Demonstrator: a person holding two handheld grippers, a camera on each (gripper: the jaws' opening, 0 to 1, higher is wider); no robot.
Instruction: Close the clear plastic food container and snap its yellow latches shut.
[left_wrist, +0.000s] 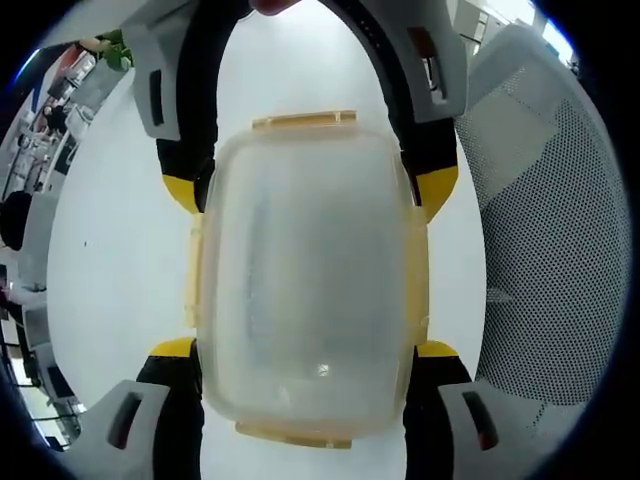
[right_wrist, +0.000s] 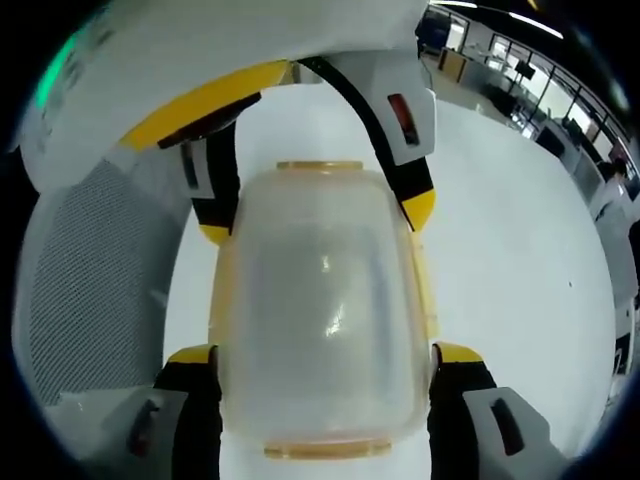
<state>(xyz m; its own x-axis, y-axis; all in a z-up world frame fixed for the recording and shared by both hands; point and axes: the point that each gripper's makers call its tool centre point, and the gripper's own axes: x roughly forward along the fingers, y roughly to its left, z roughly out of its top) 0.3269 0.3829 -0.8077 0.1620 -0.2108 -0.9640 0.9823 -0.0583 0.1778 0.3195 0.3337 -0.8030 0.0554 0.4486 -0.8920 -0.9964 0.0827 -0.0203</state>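
Clear plastic container (left_wrist: 310, 290) sitting mid-frame, both grippers (left_wrist: 305, 345) (right_wrist: 325, 350) bracketing its sides, grasp uncertain; probably light, slick; pressing yellow latches (left_wrist: 303, 121) advisable.

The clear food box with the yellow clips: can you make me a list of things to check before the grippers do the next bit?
1. Lid on the clear container: looks seated on top, ok.
2. Left gripper around the container: its jaws stand at both long sides, ok.
3. Right gripper around the container: its jaws flank both sides from the opposite end, ok.
4. Yellow latches snapped down: cannot tell through the hazy plastic.
5. Container resting on the white table: cannot tell if it sits there or is lifted.
6. Mesh chair beside the table: apart from the container, ok.
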